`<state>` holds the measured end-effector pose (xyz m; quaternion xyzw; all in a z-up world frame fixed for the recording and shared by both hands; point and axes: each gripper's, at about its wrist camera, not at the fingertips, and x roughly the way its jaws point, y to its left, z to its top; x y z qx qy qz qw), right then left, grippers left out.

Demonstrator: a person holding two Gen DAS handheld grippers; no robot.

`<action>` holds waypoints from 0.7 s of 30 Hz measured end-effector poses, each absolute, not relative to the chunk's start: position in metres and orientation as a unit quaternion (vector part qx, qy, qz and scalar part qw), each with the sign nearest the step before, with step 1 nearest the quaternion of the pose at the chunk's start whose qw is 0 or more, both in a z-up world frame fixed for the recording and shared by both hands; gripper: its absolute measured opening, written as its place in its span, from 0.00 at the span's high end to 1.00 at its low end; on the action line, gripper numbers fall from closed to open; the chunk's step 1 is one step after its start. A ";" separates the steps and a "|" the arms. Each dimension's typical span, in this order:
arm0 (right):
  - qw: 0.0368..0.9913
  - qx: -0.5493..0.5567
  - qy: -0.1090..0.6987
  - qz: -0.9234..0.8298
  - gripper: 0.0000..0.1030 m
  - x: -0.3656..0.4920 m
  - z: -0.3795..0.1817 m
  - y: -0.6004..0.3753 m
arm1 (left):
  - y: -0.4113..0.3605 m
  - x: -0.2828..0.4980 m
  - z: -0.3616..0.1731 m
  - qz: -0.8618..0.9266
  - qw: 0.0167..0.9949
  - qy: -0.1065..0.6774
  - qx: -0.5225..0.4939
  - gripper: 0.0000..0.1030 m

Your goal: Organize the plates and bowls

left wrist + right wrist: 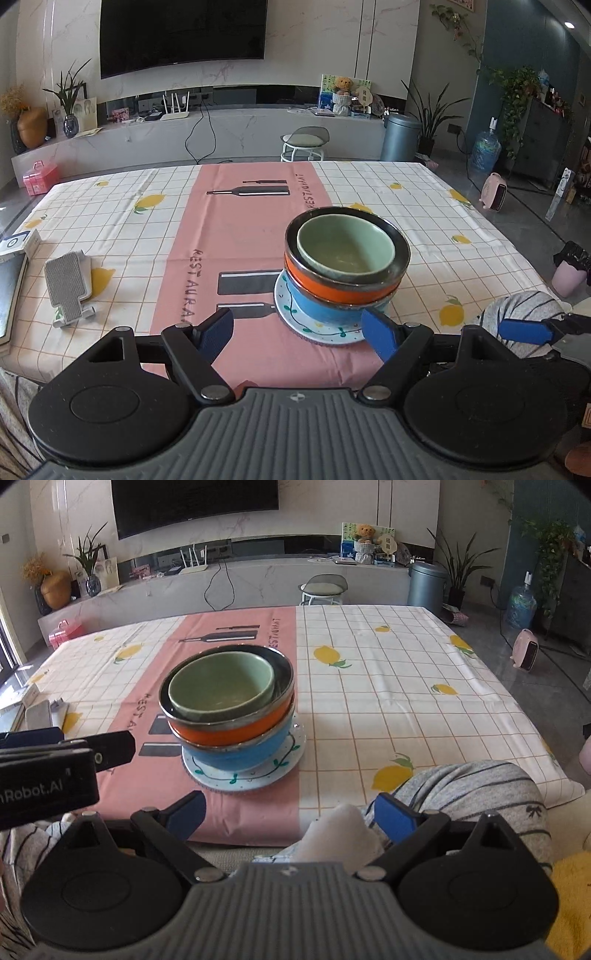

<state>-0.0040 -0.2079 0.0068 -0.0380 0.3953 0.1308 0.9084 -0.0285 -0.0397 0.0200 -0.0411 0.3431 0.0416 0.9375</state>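
Observation:
A stack stands on the pink runner of the table: a white patterned plate (295, 314) (207, 775) at the bottom, a blue bowl (317, 310) (243, 755), an orange bowl (332, 290) (229, 733) and a green bowl (345, 243) (221, 690) on top. My left gripper (299, 332) is open just in front of the stack, nothing between its fingers. In the right wrist view my right gripper (291, 816) is open near the table's front edge, to the right of the stack and holding nothing. The left gripper's body (48, 771) shows at the left there.
A grey stand (68, 284) and a box (18, 242) lie at the table's left side. A person's striped sleeve or knee (476, 790) is at the front right edge. Beyond the table are a stool (304, 142), a bin (400, 136) and a TV wall.

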 end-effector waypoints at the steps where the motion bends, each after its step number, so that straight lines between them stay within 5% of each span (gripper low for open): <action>1: 0.909 -0.044 0.393 0.129 0.07 -0.005 0.006 -0.207 | -0.041 -0.030 0.018 0.041 0.936 0.347 -0.041 0.10; 21: 0.907 -0.051 0.391 0.147 0.07 -0.011 0.001 -0.197 | -0.043 -0.036 0.014 0.044 0.932 0.355 -0.051 0.11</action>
